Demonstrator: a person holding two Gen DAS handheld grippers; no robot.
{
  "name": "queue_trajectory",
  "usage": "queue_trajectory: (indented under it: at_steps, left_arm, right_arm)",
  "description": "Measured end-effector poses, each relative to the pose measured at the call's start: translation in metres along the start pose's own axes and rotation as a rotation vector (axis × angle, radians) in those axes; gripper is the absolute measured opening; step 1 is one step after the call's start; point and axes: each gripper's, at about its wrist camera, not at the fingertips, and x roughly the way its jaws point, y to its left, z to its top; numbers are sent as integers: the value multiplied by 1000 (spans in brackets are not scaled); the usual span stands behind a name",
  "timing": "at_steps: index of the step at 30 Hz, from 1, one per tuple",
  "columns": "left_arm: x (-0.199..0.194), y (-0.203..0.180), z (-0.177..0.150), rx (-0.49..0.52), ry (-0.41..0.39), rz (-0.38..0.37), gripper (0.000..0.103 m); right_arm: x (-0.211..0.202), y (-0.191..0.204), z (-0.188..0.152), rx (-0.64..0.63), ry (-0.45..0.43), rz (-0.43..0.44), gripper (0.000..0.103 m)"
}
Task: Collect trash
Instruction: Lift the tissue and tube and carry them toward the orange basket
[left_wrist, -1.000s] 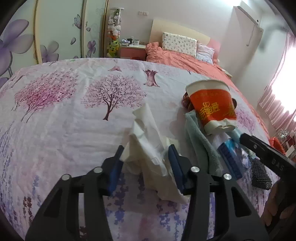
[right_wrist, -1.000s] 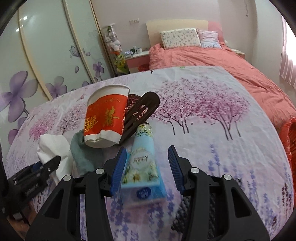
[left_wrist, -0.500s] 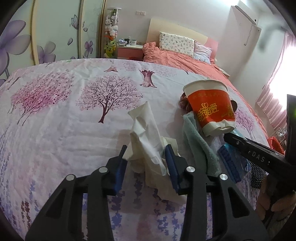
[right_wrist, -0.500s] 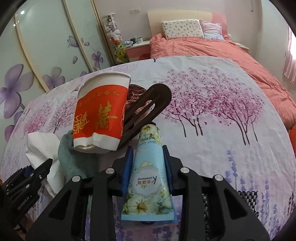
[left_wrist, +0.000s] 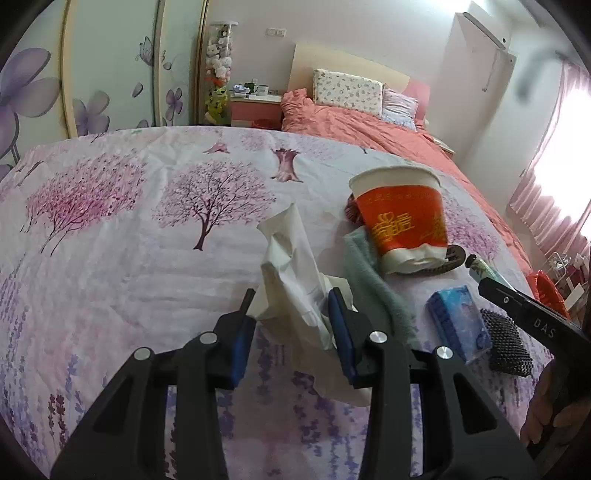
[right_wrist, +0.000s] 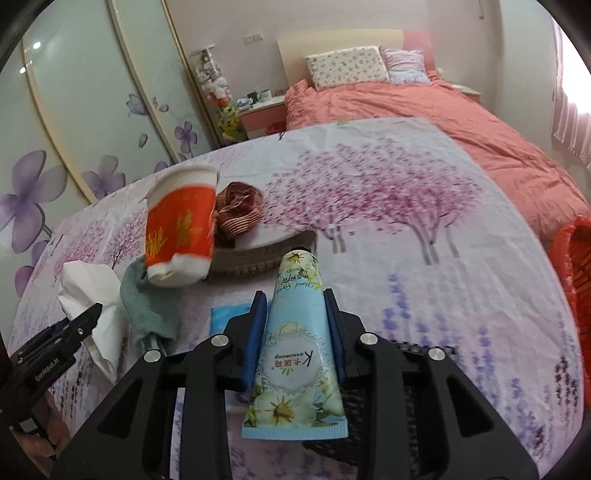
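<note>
The crumpled tissue (left_wrist: 295, 280), lying on the bedspread (left_wrist: 129, 258) toward its near edge, could tear or slip free when lifted, since the left gripper (left_wrist: 291, 317) pinches only its loose middle. The paper cup (right_wrist: 181, 236) beside the green cloth (right_wrist: 147, 299) looks tilted and might roll. The left gripper's jaws have just been closing and now press the tissue. The right gripper (right_wrist: 295, 325), likewise just closed, clamps the hand cream tube (right_wrist: 295, 354), apparently lifted off the bedspread; its slick, tapering body could slide out.

The tube (right_wrist: 295, 332) between my fingers read "Hand Cream"; my right gripper (left_wrist: 535, 317) said "DAS", my left (right_wrist: 48, 365) "GenRobot.AI".
</note>
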Motion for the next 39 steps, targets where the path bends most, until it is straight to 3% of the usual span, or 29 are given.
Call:
queue_trajectory:
  at_steps: [19,30,39]
  left_arm:
    - [-55,-73,13,115,-94,-68,39]
    - [-79,-145,15,223,-140,-141,39]
    - [-82,-226,2,363,-165,-158,39]
  right_arm:
    - [-78,-57,2,89,-157,-5,31]
    - [-131,-99,-7,114,-294,-103,31]
    - [-157,-141,-18,150,-364,-192,32]
